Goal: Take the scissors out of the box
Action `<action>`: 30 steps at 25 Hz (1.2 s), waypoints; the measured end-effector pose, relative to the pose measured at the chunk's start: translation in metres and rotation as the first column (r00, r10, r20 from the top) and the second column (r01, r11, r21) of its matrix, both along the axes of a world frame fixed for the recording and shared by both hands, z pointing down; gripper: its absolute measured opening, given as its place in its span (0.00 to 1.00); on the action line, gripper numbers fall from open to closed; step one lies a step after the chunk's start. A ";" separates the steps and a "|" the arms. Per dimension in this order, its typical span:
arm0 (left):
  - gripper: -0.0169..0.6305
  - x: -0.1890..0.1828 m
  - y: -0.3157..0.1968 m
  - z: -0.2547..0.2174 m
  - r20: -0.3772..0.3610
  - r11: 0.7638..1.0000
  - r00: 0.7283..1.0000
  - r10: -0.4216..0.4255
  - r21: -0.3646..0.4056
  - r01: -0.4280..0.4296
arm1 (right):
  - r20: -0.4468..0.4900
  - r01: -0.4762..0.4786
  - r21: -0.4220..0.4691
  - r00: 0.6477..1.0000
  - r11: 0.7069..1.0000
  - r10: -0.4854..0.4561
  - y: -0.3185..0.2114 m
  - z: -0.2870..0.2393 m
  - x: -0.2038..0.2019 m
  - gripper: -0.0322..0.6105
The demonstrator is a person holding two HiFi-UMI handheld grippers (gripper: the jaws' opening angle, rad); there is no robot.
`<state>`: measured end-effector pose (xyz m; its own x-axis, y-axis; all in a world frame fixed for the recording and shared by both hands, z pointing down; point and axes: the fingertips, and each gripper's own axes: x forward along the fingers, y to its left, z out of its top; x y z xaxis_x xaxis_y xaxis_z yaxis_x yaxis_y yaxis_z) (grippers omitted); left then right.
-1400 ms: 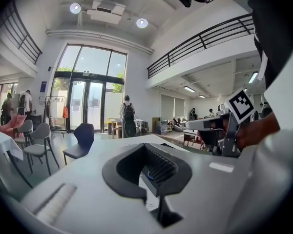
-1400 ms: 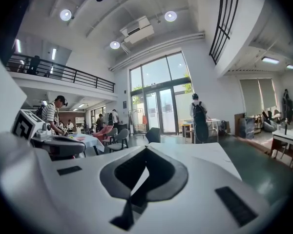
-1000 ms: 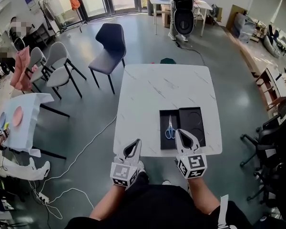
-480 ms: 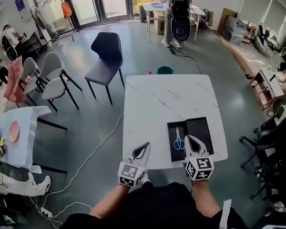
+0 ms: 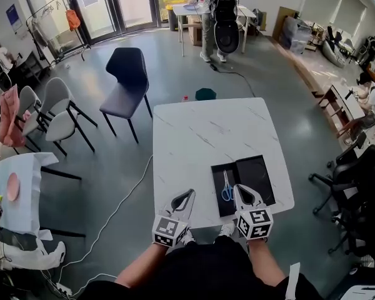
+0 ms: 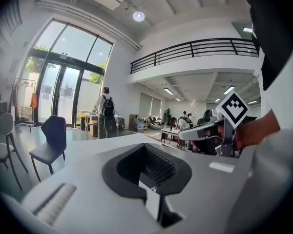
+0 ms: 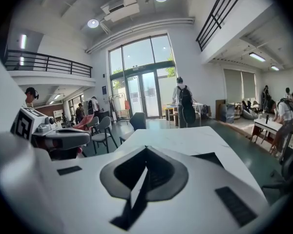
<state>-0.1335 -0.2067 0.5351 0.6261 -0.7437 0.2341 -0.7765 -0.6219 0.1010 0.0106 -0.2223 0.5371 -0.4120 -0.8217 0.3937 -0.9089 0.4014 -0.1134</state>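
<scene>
A white marble-patterned table (image 5: 206, 136) fills the middle of the head view, standing on a grey-green floor, with a dark chair (image 5: 126, 77) off its far left corner. A flat black box (image 5: 257, 175) lies open near the table's front right corner. It shows a narrow left section and a wider right one. The left gripper (image 5: 190, 193) reaches over the table's near edge, to the left of the box and apart from it. Its jaws are pressed together with nothing between them. The right gripper (image 5: 237, 187) points over the near edge of the box, and its jaws are likewise closed tight and empty. The scissors (image 5: 225, 188) lie in the box's narrow left section, blue handles toward the person and blades pointing away. They sit just to the left of the right gripper's tip, and whether the tip touches them cannot be told.
</scene>
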 end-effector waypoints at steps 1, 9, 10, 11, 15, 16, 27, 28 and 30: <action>0.04 0.003 -0.002 0.001 0.001 1.000 1.000 0.000 -0.002 0.000 | -0.001 0.008 -0.008 1.000 1.000 -0.008 -0.002 0.002 0.001 0.06; 0.04 0.004 -0.014 0.009 0.015 0.999 1.000 -0.028 -0.019 0.028 | -0.031 0.030 -0.115 0.999 0.993 -0.033 -0.008 0.038 0.003 0.06; 0.04 0.004 -0.014 0.010 0.015 0.999 0.999 -0.030 -0.024 0.031 | -0.034 0.030 -0.123 0.999 0.992 -0.034 -0.008 0.040 0.004 0.06; 0.04 0.005 -0.015 0.011 0.014 0.999 0.999 -0.032 -0.027 0.032 | -0.036 0.029 -0.129 0.999 0.991 -0.034 -0.008 0.043 0.005 0.06; 0.04 0.004 -0.016 0.018 0.015 0.999 0.999 -0.034 -0.039 0.035 | -0.050 0.045 -0.172 0.997 0.984 -0.055 -0.008 0.056 0.002 0.06; 0.04 0.004 -0.017 0.019 0.012 0.998 0.999 -0.037 -0.044 0.037 | -0.059 0.056 -0.187 0.996 0.981 -0.068 -0.008 0.060 0.000 0.06; 0.04 0.000 -0.026 0.042 -0.050 0.992 0.997 -0.051 -0.119 0.044 | -0.224 -0.020 -0.335 0.973 0.942 -0.059 0.000 0.108 0.004 0.06; 0.04 -0.001 -0.026 0.044 -0.047 0.991 0.998 -0.051 -0.123 0.045 | -0.246 -0.035 -0.354 0.968 0.935 -0.057 0.000 0.115 0.006 0.06; 0.04 -0.005 -0.027 0.047 -0.045 0.990 0.998 -0.054 -0.130 0.048 | -0.268 -0.048 -0.392 0.961 0.919 -0.064 0.000 0.129 0.006 0.06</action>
<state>-0.1383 -0.2332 0.5825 0.6008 -0.7408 0.3005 -0.7994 -0.5609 0.2155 0.0166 -0.2224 0.6660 -0.2500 -0.5750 0.7790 -0.9237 0.3828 -0.0138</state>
